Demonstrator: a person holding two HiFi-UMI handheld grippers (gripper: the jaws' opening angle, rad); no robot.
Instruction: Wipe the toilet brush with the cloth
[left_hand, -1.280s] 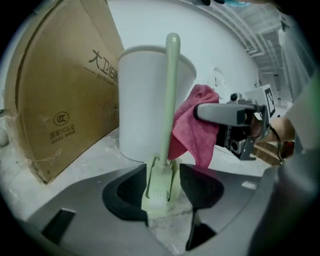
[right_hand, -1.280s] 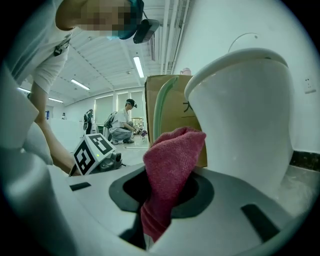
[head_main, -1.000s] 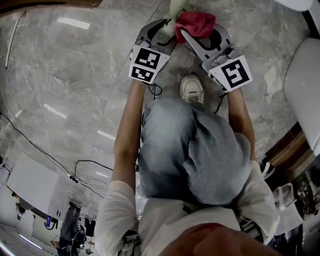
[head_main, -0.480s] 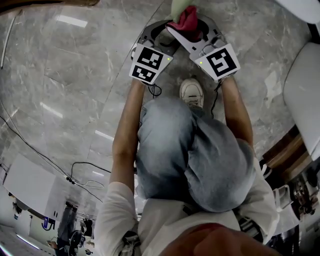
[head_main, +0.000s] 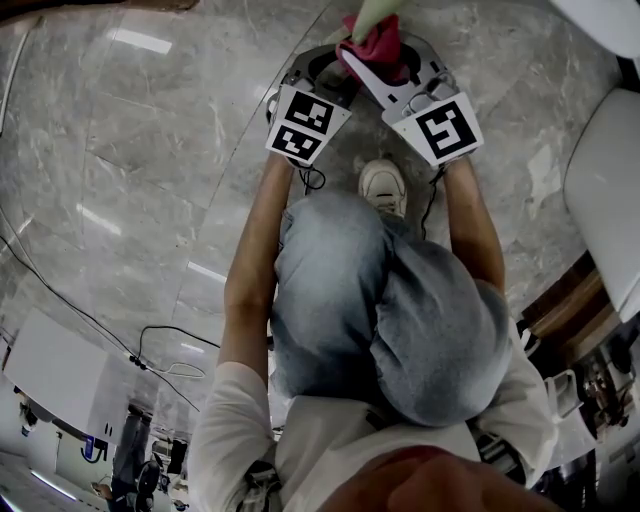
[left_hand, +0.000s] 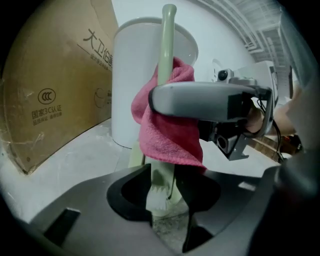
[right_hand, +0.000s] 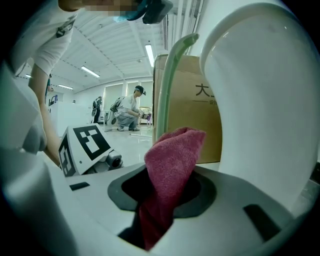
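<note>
The toilet brush stands upright, its pale green handle (left_hand: 167, 55) rising in front of a white bowl. The brush's lower end (left_hand: 159, 192) sits between the jaws of my left gripper (left_hand: 165, 202), which are closing and flank it closely on both sides. A red cloth (left_hand: 167, 127) is wrapped round the handle higher up. My right gripper (right_hand: 159, 205) has its jaws closing on that cloth (right_hand: 172, 160), which is pinched between them beside the handle (right_hand: 167, 85). In the head view both grippers (head_main: 318, 75) (head_main: 385, 70) meet at the cloth (head_main: 372, 45).
A white toilet bowl (right_hand: 260, 100) stands close on the right, and a brown cardboard box (left_hand: 50, 95) behind the brush. A knee and a white shoe (head_main: 383, 185) are just behind the grippers on the grey marble floor (head_main: 150, 150). People crouch far off.
The right gripper has shifted left with the cloth, bringing it against the brush handle. The cloth now looks more bunched. The left gripper has edged towards the brush.
</note>
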